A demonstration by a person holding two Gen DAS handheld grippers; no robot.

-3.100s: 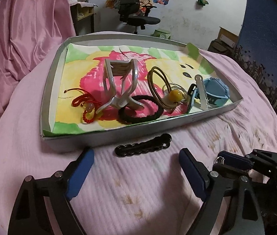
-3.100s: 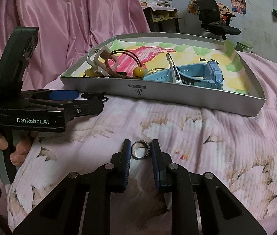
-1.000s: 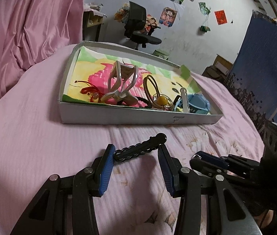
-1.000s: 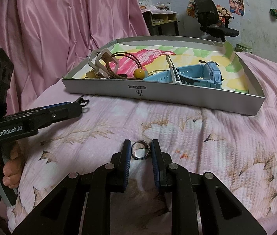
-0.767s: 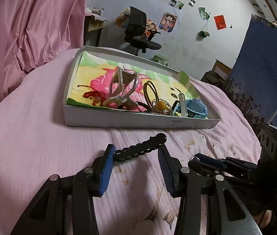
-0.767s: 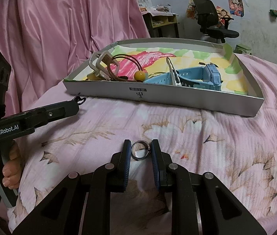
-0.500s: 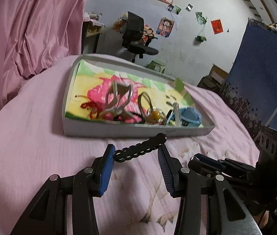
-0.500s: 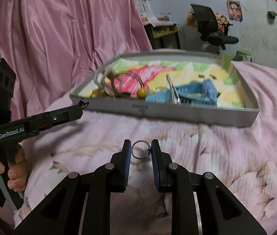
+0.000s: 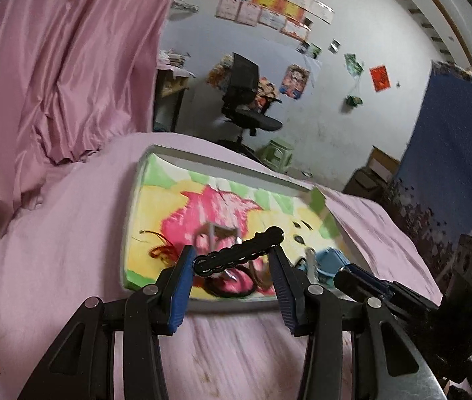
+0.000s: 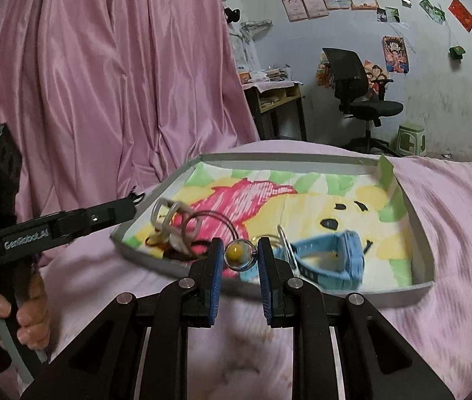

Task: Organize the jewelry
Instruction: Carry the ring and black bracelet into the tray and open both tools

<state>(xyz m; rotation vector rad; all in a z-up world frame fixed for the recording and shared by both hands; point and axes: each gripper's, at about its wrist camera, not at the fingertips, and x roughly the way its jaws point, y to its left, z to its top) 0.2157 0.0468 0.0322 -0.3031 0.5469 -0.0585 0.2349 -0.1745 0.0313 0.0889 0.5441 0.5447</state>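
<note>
At lower centre of each wrist view, the left gripper (image 9: 232, 266) clamps the black beaded plastic hair clip (image 9: 238, 254) and the right gripper (image 10: 238, 256) pinches the thin silver metal ring (image 10: 240, 254) — both raised before the shallow grey cardboard tray (image 10: 417, 291), presumably for release inside.
</note>
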